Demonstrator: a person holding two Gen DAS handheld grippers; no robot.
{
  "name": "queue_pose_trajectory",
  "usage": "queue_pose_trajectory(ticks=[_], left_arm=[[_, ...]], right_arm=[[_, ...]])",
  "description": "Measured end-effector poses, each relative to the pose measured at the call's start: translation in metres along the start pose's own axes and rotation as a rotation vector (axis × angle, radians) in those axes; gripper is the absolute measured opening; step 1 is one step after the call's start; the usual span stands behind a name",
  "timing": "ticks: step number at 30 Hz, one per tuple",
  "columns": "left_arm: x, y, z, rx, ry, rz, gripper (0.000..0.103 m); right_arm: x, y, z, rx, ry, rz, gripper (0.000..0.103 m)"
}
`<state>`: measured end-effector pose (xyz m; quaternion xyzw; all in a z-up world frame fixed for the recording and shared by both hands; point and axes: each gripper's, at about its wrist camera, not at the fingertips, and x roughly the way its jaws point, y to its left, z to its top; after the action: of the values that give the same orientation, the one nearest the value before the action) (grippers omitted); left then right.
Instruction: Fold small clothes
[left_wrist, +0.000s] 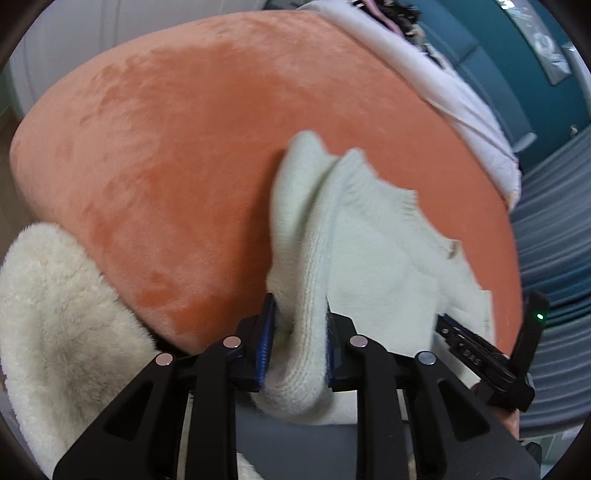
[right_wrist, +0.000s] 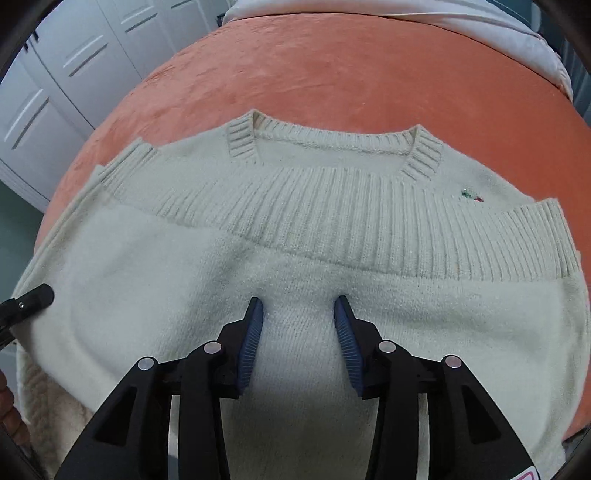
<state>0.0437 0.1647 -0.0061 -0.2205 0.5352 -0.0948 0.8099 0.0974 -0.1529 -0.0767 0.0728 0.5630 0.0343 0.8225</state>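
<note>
The knit sweater (right_wrist: 295, 229) is soft and limp; take it at the edges. Left tool (left_wrist: 297, 332) clamps a bunched fold; right tool (right_wrist: 298, 314) stands apart above it.

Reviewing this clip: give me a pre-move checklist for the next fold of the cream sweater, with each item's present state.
1. Left hand-held gripper clamped on a bunched fold of the cream knit sweater: ok.
2. Right hand-held gripper gripping fabric: not ok; jaws apart over the sweater.
3. Ribbed hem folded up near the neckline: ok.
4. Bare orange plush surface beyond the sweater: ok.
5. Fluffy cream fabric clear of the sweater: cannot tell.
</note>
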Motion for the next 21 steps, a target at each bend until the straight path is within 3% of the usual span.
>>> queue_pose_trajectory(ticks=[3, 6, 10, 12, 15, 17, 18, 19, 21], left_arm=[[-0.026, -0.056, 0.003, 0.127, -0.035, -0.082, 0.018], [-0.044, -0.129, -0.004, 0.299, -0.060, -0.174, 0.016], [-0.030, -0.217, -0.032, 0.530, -0.028, -0.272, 0.013], [0.006, -0.248, -0.056, 0.619, 0.056, -0.283, 0.012], [0.069, -0.267, -0.096, 0.701, 0.219, -0.203, 0.013], [0.075, -0.265, -0.114, 0.748, 0.216, -0.162, 0.015], [0.067, -0.262, -0.119, 0.766, 0.202, -0.179, 0.018], [0.057, -0.256, -0.123, 0.781, 0.189, -0.180, 0.035], [0.036, -0.242, -0.122, 0.786, 0.133, -0.154, 0.057]], right_arm=[[-0.026, -0.010, -0.001, 0.041, -0.028, 0.084, 0.041], [-0.066, -0.036, -0.020, 0.112, -0.110, 0.157, 0.041], [-0.114, -0.090, -0.057, 0.245, -0.194, 0.232, 0.041], [-0.125, -0.116, -0.071, 0.308, -0.212, 0.217, 0.043], [-0.130, -0.148, -0.090, 0.382, -0.213, 0.183, 0.045], [-0.133, -0.163, -0.099, 0.432, -0.208, 0.200, 0.052], [-0.134, -0.165, -0.101, 0.446, -0.209, 0.225, 0.055], [-0.134, -0.166, -0.101, 0.454, -0.212, 0.249, 0.063], [-0.134, -0.163, -0.097, 0.440, -0.214, 0.300, 0.071]])
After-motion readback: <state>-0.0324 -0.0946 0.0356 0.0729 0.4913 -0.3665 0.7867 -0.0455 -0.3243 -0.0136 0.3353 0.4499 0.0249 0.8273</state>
